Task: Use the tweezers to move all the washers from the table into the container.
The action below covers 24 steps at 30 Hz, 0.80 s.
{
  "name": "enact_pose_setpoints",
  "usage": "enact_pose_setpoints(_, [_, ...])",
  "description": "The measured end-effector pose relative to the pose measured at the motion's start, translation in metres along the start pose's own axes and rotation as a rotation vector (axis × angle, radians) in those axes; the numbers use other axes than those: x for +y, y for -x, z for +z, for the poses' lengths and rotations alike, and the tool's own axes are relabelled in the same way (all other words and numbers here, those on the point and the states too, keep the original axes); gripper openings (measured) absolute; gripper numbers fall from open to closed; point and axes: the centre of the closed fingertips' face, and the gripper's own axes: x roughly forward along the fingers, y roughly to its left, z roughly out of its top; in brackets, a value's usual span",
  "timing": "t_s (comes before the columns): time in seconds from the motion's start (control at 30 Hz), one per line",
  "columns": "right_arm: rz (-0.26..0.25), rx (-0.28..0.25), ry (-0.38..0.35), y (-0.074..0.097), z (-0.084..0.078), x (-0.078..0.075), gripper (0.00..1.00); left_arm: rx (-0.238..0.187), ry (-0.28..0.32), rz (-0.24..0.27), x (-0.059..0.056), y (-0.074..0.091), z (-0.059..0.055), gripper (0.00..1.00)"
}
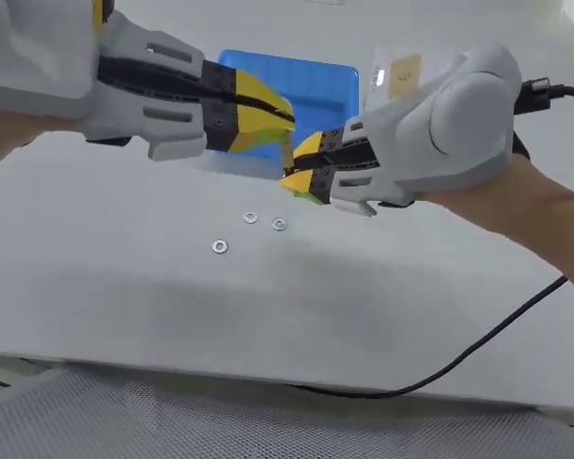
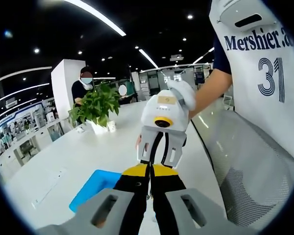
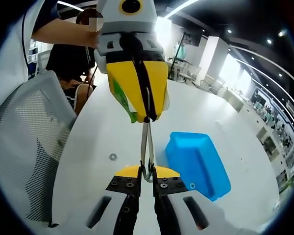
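Washers [image 1: 250,218]: I count three loose on the white table [image 1: 124,287], just left of centre in the head view. Two sit side by side and the third is lower left of them, all apart from each other.

Blue container [image 1: 320,81] is at top centre of the head view, beyond the grippers and well apart from the washers. I can't see inside it from here.

Tweezers [image 3: 147,142] are up in the air between my two grippers, clear of the table. In the right gripper view they run straight up the middle of the frame:
- Lower end is pinched in the right gripper [image 3: 147,175], jaws closed onto it.
- Upper end is pinched between the yellow tips of the left gripper [image 3: 148,117], which comes in from the top, jaws also closed onto it.

Head view agrees. The left gripper enters from the upper left and the right gripper from the right, tips nearly meeting, higher in the frame than the washers and just below the container.

Left gripper view: my own yellow tips are together at bottom centre, with the right gripper facing me nose-on. One washer shows in the right gripper view, left of the tweezers, with the container at right. Black cable [image 1: 488,335] trails across the table at lower right of the head view.
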Motion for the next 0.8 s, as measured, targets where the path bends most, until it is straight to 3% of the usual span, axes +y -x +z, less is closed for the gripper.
enact_pose_setpoints(0.3, [-0.052, -0.022, 0.033, 0.004, 0.013, -0.025, 0.10, -0.003, -0.057, 0.015, 0.023, 0.003, 0.014, 0.04])
enact_pose_setpoints(0.47, [-0.084, -0.026, 0.041, 0.002, 0.015, -0.048, 0.10, -0.003, -0.079, 0.027, 0.036, 0.000, 0.017, 0.04])
enact_pose_setpoints(0.8, [-0.112, -0.010, 0.057, -0.007, 0.009, -0.080, 0.10, 0.005, -0.099, 0.039, 0.065, -0.008, 0.012, 0.04])
